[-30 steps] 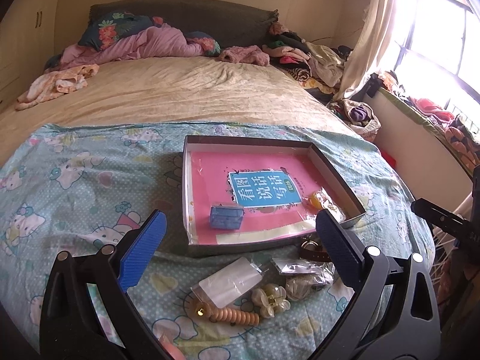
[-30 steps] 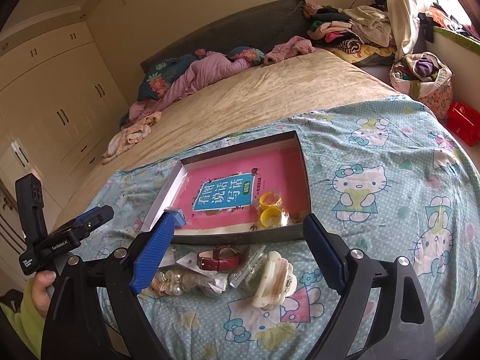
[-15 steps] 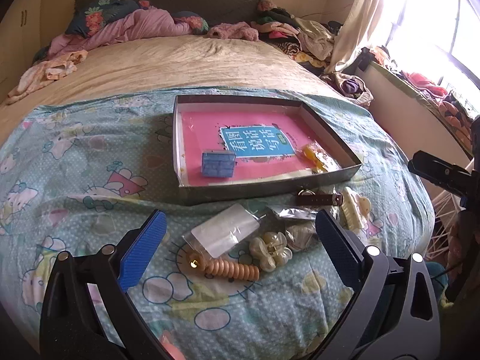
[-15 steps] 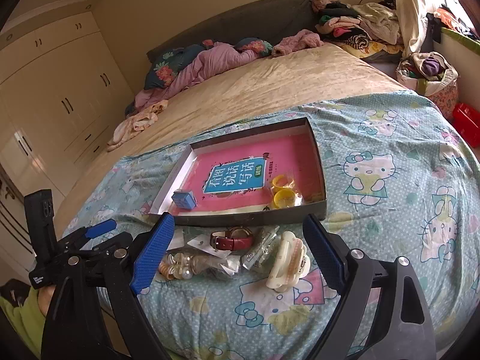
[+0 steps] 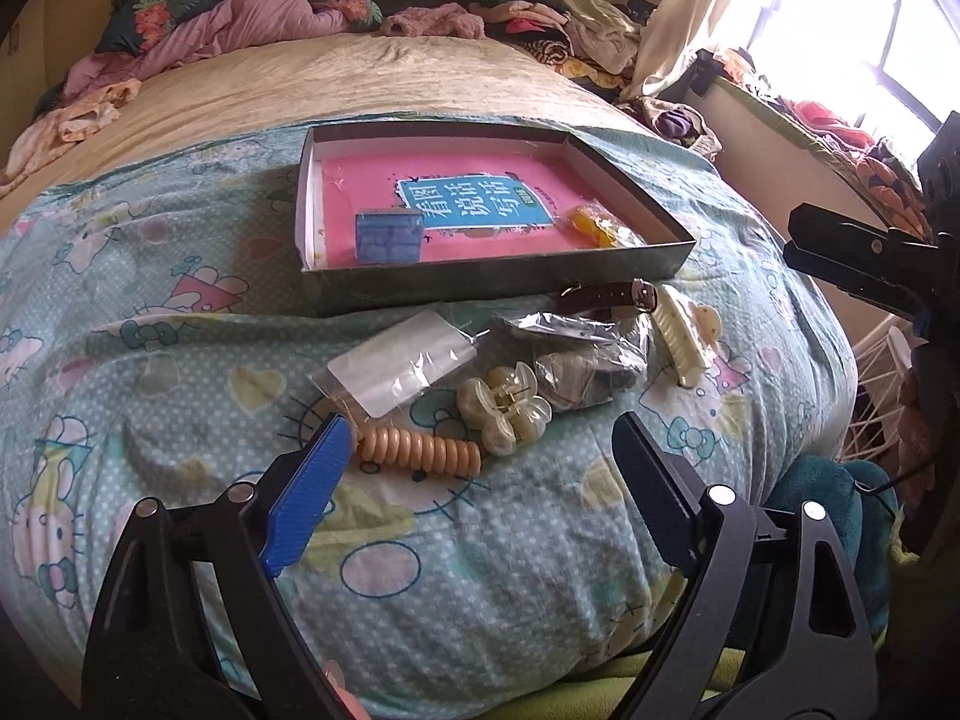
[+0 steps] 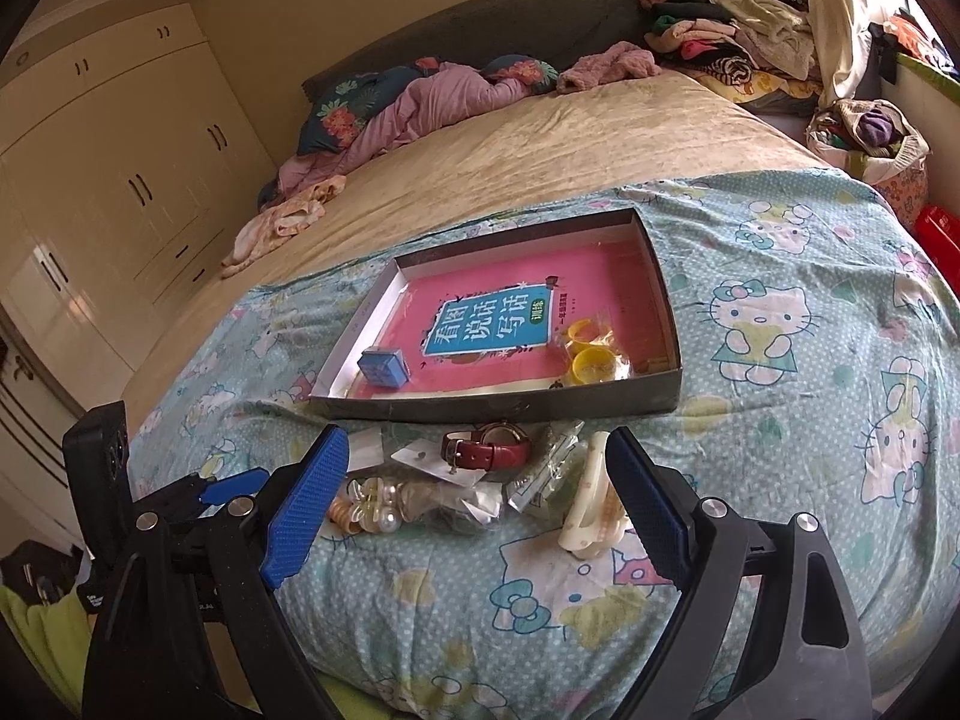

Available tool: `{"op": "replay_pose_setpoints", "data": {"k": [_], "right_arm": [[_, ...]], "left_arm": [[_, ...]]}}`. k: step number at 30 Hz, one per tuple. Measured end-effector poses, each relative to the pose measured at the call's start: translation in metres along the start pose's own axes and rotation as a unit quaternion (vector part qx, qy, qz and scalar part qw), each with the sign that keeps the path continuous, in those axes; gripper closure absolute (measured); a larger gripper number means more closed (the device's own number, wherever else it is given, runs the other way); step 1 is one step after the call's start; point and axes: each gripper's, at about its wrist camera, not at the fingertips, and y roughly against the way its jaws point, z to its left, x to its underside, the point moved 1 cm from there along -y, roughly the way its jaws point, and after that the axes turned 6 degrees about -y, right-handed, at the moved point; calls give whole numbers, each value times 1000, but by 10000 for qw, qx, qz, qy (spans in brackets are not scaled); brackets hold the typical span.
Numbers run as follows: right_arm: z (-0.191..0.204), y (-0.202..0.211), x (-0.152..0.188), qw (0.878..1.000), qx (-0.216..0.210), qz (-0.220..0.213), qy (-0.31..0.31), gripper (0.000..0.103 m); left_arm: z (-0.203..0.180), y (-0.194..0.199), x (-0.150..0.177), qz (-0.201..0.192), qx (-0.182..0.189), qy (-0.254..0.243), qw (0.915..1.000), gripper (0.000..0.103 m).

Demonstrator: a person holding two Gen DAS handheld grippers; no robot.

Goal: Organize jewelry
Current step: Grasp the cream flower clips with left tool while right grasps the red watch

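Note:
A shallow box with a pink book in it lies on the cartoon-print blanket, holding a small blue case and bagged yellow rings. In front of it lie a beige bead bracelet, a pearl hair clip, clear bags, a red-strapped watch and a cream claw clip. My left gripper hovers low over the bracelet and pearl clip, jaws closing, nothing pressed between them. My right gripper stands open above the watch.
Rumpled pink bedding and pillows lie at the headboard, piled clothes at the far right. White wardrobes line the left wall. A window and a full bag are to the right. The blanket falls off at the near bed edge.
My left gripper has dropped and drawn nearer to the loose pieces in front of the box, and its jaws have narrowed. The right gripper has shifted slightly, jaws unchanged.

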Motion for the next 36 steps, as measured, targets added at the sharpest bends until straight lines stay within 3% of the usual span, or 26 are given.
{"op": "replay_pose_setpoints", "data": {"k": [4, 6, 11, 31, 36], "right_arm": [[2, -4, 4, 10000, -5, 96, 5, 17], [3, -7, 5, 9999, 0, 136, 14, 17], [4, -14, 10, 9997, -19, 255, 19, 17], [-2, -81, 17, 9964, 210, 811, -101, 17], [-4, -97, 15, 9958, 206, 855, -255, 25]], "left_arm": [[-5, -6, 6, 116, 110, -67, 9998, 39], [-6, -9, 7, 166, 156, -81, 9997, 53], [-9, -19, 8, 259, 261, -81, 9993, 64], [-10, -55, -4, 355, 60, -18, 9993, 65], [-8, -58, -3, 337, 86, 29, 9994, 65]]}}
